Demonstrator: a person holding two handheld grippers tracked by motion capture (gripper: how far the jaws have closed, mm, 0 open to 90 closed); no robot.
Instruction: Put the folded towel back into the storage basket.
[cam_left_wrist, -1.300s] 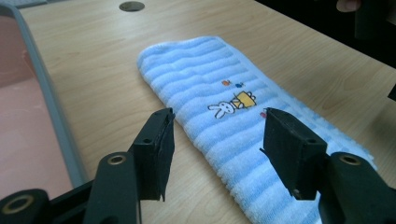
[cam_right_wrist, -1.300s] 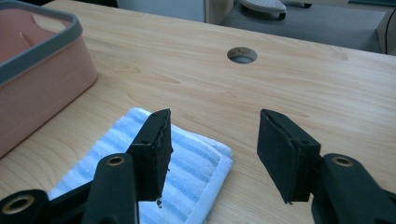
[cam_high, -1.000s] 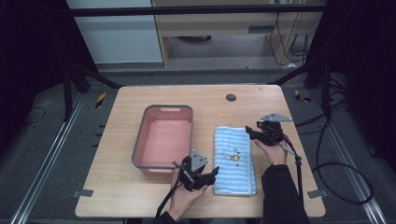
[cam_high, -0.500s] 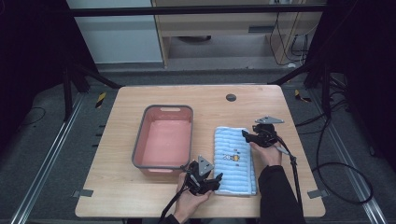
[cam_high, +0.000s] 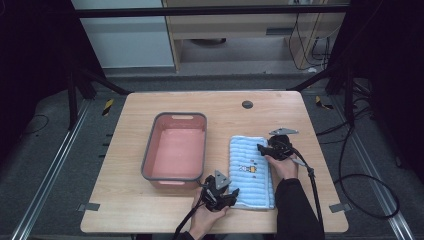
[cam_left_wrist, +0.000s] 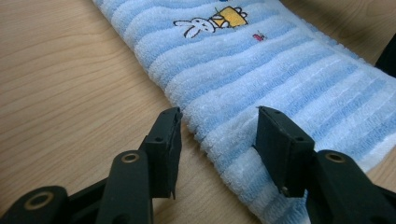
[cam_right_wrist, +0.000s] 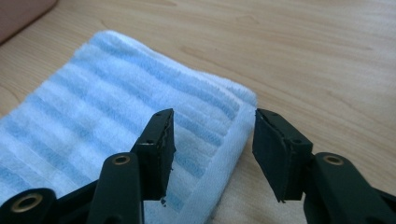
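The blue striped towel (cam_high: 251, 171) lies folded flat on the worktop (cam_high: 150, 210), just beside the pink tub (cam_high: 175, 152). It looks like the person is about to pinch the towel at two spots. To do that well, each claw should dip low so one jaw slides under the soft edge and the other sits on top, then squeeze on all the layers. The left claw (cam_left_wrist: 217, 140) is wide apart, low at the near edge of the towel, one jaw over wood and one over the cloth. The right claw (cam_right_wrist: 212, 142) is wide apart too, over the far corner by the towel's hem. Both hands reach in from the near side, and the left hand (cam_high: 205, 220) is close to the worktop's front.
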